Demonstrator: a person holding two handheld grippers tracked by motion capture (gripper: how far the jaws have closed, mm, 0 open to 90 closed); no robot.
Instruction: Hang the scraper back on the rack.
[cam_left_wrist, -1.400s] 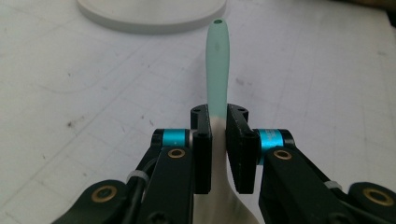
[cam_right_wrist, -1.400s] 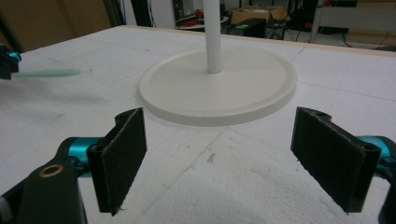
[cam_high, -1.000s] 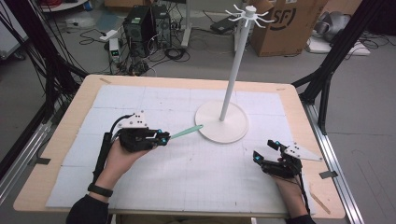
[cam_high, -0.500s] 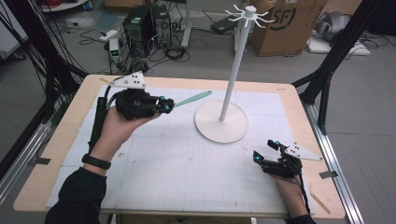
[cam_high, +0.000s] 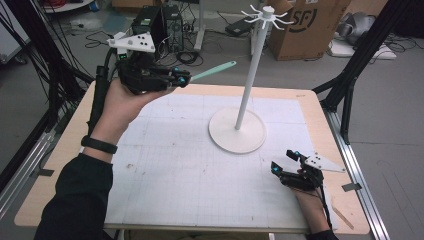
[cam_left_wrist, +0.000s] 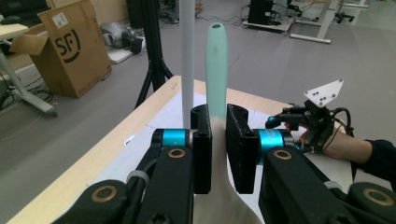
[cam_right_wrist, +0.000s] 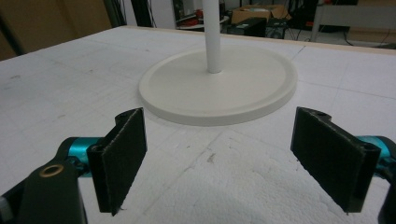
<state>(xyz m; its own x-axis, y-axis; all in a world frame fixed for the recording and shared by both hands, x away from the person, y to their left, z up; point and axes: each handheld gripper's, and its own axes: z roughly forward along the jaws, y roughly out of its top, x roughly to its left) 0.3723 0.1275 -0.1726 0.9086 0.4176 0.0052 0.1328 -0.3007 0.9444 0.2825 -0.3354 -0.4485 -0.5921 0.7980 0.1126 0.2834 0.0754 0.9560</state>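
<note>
The person's left gripper (cam_high: 181, 80) is up in the air above the far left corner of the table (cam_high: 60, 165), and its jaws are clamped on the wide end of a pale green spatula (cam_high: 214, 71). The slim handle of the spatula sticks out past the jaws, pointing toward the white stand (cam_high: 251, 75) and slightly upward, its tip near the pole but not touching it as far as I can see. From the left gripper view the handle (cam_left_wrist: 216, 70) rises straight up between the two black pads, with a small hole near its tip, and the stand's pole (cam_left_wrist: 187, 60) runs up just beside it on the left.

The stand has a round flat base (cam_high: 237, 131) sitting on the white mat (cam_high: 190, 175) that covers the table, and a ring of small hooks (cam_high: 266, 16) at the top of the pole.

The right gripper (cam_high: 284, 162) lies low at the near right corner of the table, jaws spread wide with nothing between them. In the right gripper view its pads (cam_right_wrist: 122, 154) frame bare mat, with the base (cam_right_wrist: 219, 88) a little way ahead.

A cardboard box (cam_high: 305, 25) sits on the floor beyond the table.
</note>
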